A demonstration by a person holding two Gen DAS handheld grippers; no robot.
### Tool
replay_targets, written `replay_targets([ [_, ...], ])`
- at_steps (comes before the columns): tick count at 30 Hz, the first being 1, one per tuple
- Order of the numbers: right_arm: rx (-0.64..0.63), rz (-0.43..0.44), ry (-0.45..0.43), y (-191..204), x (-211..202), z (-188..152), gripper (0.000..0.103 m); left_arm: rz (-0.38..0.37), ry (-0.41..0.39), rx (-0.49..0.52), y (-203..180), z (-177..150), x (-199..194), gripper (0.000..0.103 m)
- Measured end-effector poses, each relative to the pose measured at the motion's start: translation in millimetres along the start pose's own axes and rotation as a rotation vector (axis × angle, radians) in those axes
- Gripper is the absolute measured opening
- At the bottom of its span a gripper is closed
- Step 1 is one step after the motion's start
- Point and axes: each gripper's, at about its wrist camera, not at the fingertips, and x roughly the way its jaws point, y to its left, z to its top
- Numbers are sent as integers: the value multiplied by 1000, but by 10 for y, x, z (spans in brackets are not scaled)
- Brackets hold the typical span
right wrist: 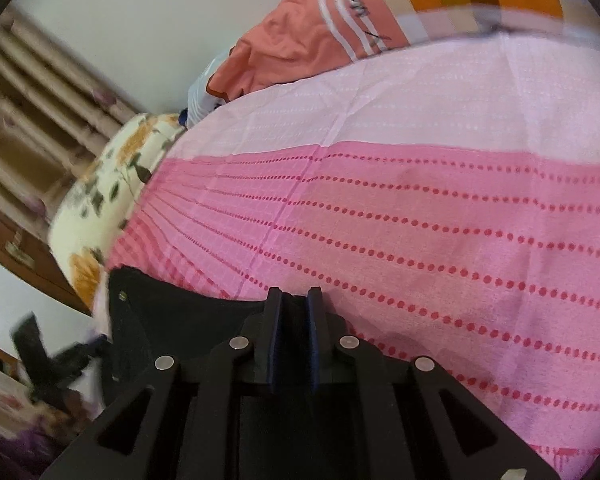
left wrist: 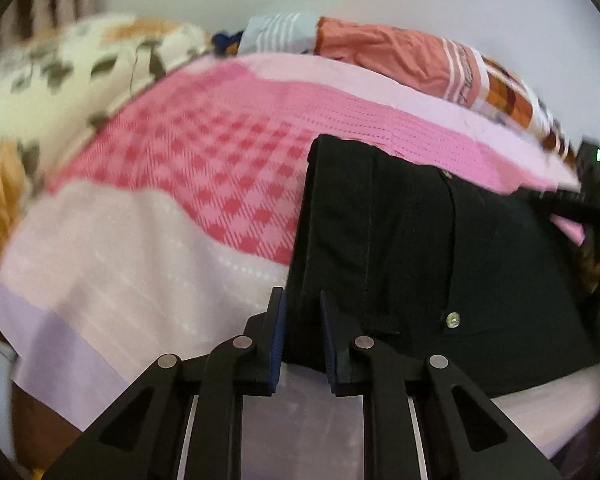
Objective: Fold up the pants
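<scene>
- Your left gripper point(left wrist: 303, 338) has its jaws clenched on the pants point(left wrist: 420, 248), pinching the cloth at the near left edge.
- Your right gripper point(right wrist: 294, 340) is likewise clamped on the black cloth at the far edge, with the blue pads point(right wrist: 313, 344) close together on a thin layer.
- The pants lie on the bed point(right wrist: 420, 220), on the pink sheet; in the left view they fill the frame from about 2 to 5 o'clock, with one button point(left wrist: 453, 319) near 4 o'clock and a smaller one further up.
- My read is that the fold is about to start, with both corners gripped and nothing lifted yet.
- Raise both hands together and level, so the edge stays taut and does not sag between them.
- Carry the cloth across low, then lay it down edge to edge before you let go.
- Watch for the sheet being caught in a pinch; I cannot tell whether either grip has only the pants.
- Writing: the orange pillow point(right wrist: 320, 36) at 12 o'clock bears a dark script on its white stripes, too blurred to read. No brand shows on the pants.
</scene>
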Motion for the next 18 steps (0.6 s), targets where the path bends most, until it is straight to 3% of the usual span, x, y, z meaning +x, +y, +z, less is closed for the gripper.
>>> replay_targets([
  [2,100,79,9,-167,-20,32,13,-4,-17,-10,23,27,-65,20],
  [4,205,88,-72,-337,-185,70,30,17,-55,-27,64,79,-221,22],
  [6,293,64,-167,-521,-432,88,41,53,-93,-18,42,139,-369,35],
  [8,387,133,-236,-685,-708,20,41,43,-124,10,-48,188,-520,65],
  [12,390,185,-306,-660,-1332,-404,44,-69,-134,52,-366,244,-618,70],
  [15,338,56,-332,-565,-1931,-1032,58,-195,-91,77,-694,264,-515,70],
  [16,329,-24,-348,-565,-2156,-1279,61,-251,-68,93,-834,253,-445,70],
  [18,367,-222,-411,-671,-2694,-1913,62,-293,-42,132,-1071,215,-347,70],
])
